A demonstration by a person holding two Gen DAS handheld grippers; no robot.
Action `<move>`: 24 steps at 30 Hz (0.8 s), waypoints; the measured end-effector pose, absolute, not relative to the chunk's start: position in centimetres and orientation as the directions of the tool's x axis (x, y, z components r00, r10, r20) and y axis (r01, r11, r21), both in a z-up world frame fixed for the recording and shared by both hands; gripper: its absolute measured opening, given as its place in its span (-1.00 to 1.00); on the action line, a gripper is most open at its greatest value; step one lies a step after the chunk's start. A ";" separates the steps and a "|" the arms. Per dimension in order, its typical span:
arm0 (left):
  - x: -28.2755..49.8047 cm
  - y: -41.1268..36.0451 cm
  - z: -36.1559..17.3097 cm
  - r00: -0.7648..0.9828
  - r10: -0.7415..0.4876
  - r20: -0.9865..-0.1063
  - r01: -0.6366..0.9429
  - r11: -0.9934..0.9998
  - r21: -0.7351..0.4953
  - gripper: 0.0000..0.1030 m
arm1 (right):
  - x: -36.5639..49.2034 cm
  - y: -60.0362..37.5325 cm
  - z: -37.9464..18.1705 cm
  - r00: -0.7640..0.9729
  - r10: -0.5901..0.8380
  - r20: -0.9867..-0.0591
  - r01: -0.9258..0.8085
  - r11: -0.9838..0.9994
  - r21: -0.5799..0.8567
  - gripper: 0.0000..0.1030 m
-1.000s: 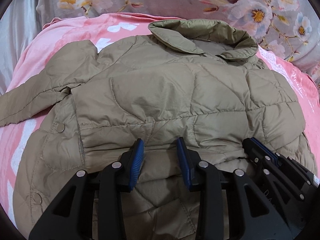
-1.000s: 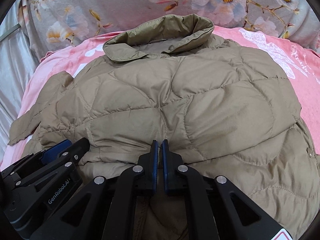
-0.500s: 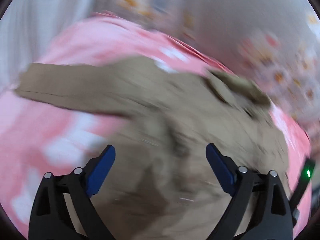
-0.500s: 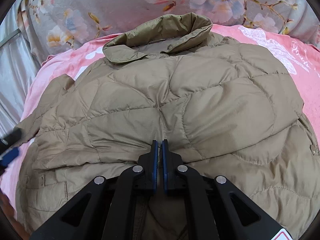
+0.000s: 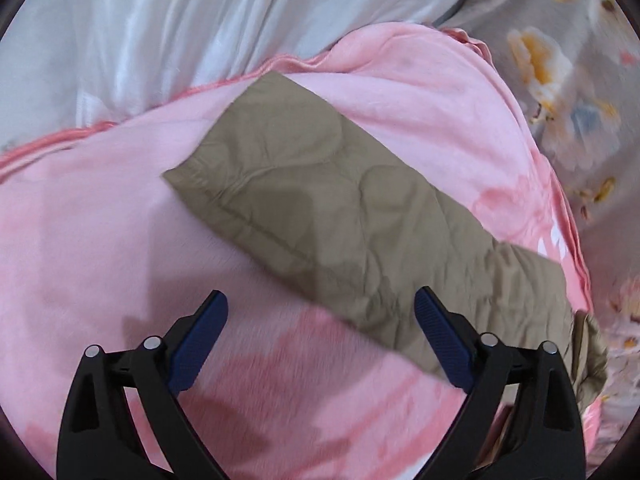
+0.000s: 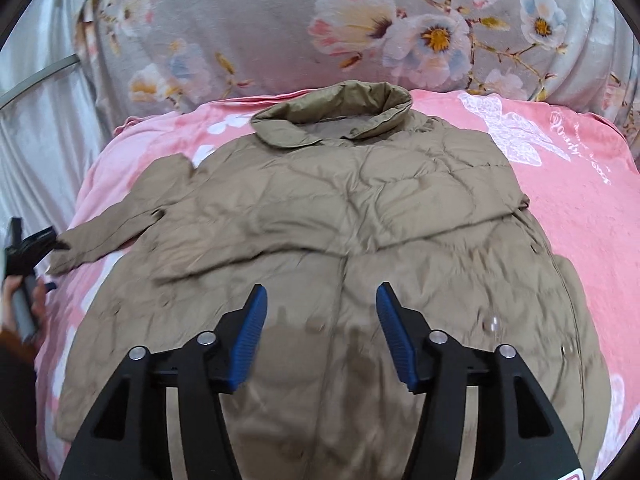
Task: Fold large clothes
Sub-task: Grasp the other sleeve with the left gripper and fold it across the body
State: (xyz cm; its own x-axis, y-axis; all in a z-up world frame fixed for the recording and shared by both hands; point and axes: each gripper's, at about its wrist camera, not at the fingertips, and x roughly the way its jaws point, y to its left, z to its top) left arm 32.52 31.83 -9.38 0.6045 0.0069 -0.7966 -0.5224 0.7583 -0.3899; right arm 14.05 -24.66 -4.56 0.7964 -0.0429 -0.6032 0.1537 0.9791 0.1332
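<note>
The khaki quilted jacket (image 6: pixel 352 240) fills the middle of the right wrist frame, leaving open pink blanket (image 6: pixel 580 184) only at the right edge and a narrower strip at the left. Its raised collar (image 6: pixel 336 114) stands at upper centre, close against the floral pillows (image 6: pixel 360 28) that wall off the top. In the left wrist frame the outstretched sleeve (image 5: pixel 340 216) crosses diagonally from upper centre to lower right; bare blanket lies open at lower left, between the spread fingers (image 5: pixel 200 336). White curtain (image 5: pixel 140 28) closes the upper left.
</note>
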 end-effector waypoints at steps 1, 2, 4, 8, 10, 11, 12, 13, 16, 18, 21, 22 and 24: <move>33.0 32.3 -9.8 0.616 -0.013 -0.788 -0.515 0.750 -0.415 0.60 | 13.5 -24.4 -4.6 0.794 -0.040 -0.607 0.149 0.980 0.130 0.13; 33.3 32.4 -10.0 0.617 -0.009 -0.787 -0.521 0.745 -0.416 0.44 | 13.2 -24.1 -4.7 0.792 -0.039 -0.609 0.147 0.981 0.128 0.13; 33.9 32.3 -9.9 0.636 -0.007 -0.772 -0.509 0.747 -0.427 -0.02 | 12.3 -23.7 -5.1 0.786 -0.036 -0.617 0.145 0.981 0.127 0.13; 35.0 31.2 -7.6 0.632 0.029 -0.775 -0.476 0.803 -0.358 -0.90 | 11.2 -23.5 -5.7 0.774 -0.043 -0.631 0.153 0.981 0.121 0.14; 34.6 29.7 -4.8 0.669 0.049 -0.742 -0.433 0.837 -0.334 -0.94 | 10.6 -23.5 -5.9 0.772 -0.047 -0.633 0.158 0.980 0.120 0.14; 34.4 28.6 -3.2 0.693 0.052 -0.719 -0.402 0.856 -0.325 -0.95 | 10.4 -23.5 -5.9 0.774 -0.049 -0.632 0.159 0.980 0.119 0.14; 33.9 26.8 -0.9 0.726 0.040 -0.686 -0.351 0.880 -0.320 -0.96 | 10.2 -23.5 -5.9 0.776 -0.048 -0.629 0.158 0.980 0.119 0.14; 33.5 25.4 0.7 0.746 0.030 -0.665 -0.314 0.897 -0.312 -0.96 | 10.1 -23.5 -5.9 0.777 -0.048 -0.628 0.157 0.980 0.120 0.14; 32.1 19.0 5.9 0.806 -0.027 -0.591 -0.164 0.950 -0.267 -0.96 | 10.1 -23.5 -6.0 0.774 -0.040 -0.632 0.155 0.980 0.128 0.14; 31.3 14.4 8.4 0.830 -0.086 -0.551 -0.057 0.970 -0.238 -0.96 | 10.1 -23.5 -6.1 0.771 -0.037 -0.635 0.153 0.980 0.129 0.14; 29.9 6.0 11.2 0.821 -0.239 -0.518 0.148 0.966 -0.210 -0.95 | 9.7 -24.0 -6.4 0.770 -0.041 -0.637 0.163 0.978 0.134 0.14; 29.4 3.2 11.4 0.803 -0.290 -0.520 0.211 0.955 -0.206 -0.95 | 9.6 -24.3 -6.4 0.769 -0.044 -0.637 0.169 0.976 0.136 0.14; 28.9 -1.6 11.1 0.750 -0.380 -0.542 0.317 0.925 -0.210 -0.92 | 9.1 -25.0 -6.6 0.769 -0.064 -0.636 0.188 0.973 0.130 0.14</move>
State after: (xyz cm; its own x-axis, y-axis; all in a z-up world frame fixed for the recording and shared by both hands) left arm 28.85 -1.59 11.09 0.7496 -0.3797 -0.5422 0.3169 0.9250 -0.2095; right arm 9.11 -25.02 -6.61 0.7691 -0.0635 -0.6359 0.1882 0.9735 0.1303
